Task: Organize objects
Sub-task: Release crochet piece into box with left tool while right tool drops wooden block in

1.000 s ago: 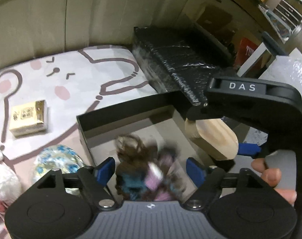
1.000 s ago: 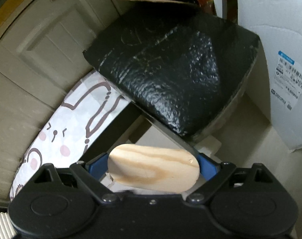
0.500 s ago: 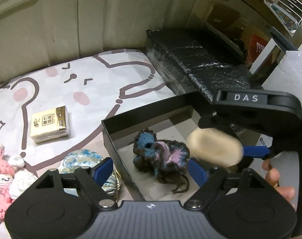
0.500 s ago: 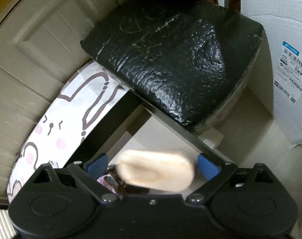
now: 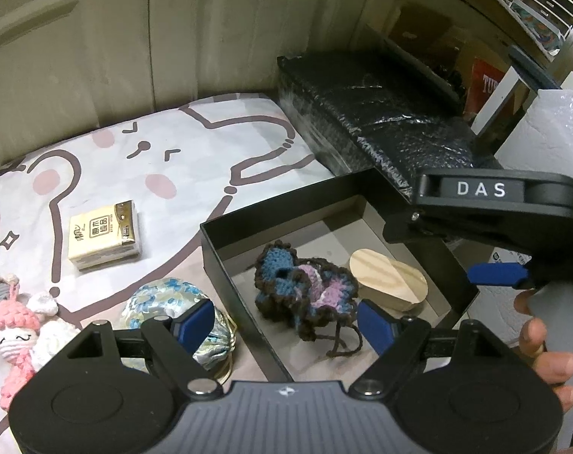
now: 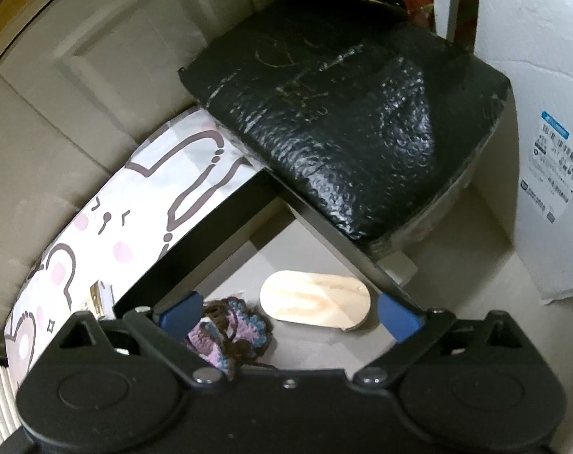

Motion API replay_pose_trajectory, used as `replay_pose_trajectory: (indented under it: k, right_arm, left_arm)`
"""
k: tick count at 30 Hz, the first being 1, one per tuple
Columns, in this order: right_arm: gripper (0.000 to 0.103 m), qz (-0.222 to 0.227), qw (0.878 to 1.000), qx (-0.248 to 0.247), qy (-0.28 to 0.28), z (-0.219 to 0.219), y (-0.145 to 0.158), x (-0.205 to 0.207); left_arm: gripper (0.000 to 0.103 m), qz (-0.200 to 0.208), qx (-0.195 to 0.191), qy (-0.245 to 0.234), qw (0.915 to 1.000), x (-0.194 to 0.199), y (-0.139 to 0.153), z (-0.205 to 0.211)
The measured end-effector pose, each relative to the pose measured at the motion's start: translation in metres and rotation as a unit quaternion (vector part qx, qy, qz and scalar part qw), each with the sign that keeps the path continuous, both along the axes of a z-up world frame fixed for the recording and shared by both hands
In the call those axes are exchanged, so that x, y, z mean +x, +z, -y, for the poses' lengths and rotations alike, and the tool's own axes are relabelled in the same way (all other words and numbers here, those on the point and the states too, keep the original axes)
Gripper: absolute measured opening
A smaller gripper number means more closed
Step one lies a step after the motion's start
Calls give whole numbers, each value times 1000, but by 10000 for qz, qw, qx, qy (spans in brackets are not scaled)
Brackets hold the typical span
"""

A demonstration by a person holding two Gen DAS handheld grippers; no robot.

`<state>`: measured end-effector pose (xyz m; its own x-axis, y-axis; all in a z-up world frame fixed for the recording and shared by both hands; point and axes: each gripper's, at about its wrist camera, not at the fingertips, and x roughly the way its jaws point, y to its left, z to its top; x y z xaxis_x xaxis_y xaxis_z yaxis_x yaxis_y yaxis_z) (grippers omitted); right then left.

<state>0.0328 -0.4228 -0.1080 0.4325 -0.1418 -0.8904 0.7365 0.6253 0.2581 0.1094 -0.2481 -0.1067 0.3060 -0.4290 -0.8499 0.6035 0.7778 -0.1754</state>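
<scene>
A black open box (image 5: pixel 271 212) sits on the bunny-print cloth. Inside lie a blue, purple and brown crochet piece (image 5: pixel 305 293) and an oval wooden block (image 5: pixel 388 283). My left gripper (image 5: pixel 286 321) is open and empty, raised over the box's near edge. My right gripper (image 6: pixel 288 316) is open and empty above the box; the wooden block (image 6: pixel 315 304) lies free on the box floor beyond it, beside the crochet piece (image 6: pixel 229 331). The right gripper's body (image 5: pixel 487 208) shows in the left wrist view over the box's right side.
On the cloth (image 5: pixel 135 151) left of the box lie a yellow tissue pack (image 5: pixel 103 234), a blue floral pouch (image 5: pixel 169 302) and a pink crochet doll (image 5: pixel 14 336). A black wrapped package (image 5: pixel 373 113) lies behind the box. A white foam parcel (image 6: pixel 540 113) stands right.
The right gripper opened and dropped the wooden block into the box. The left gripper let go of the crochet piece in the box and drew back and up.
</scene>
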Motion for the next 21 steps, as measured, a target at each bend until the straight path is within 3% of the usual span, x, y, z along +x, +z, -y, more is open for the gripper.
replay_pose_trajectory:
  k: [21]
  right_arm:
    - [101,194,9923,-1032,654,-15,43,-29]
  left_arm:
    - [87,353,-99,146,9992,-14,30,-15]
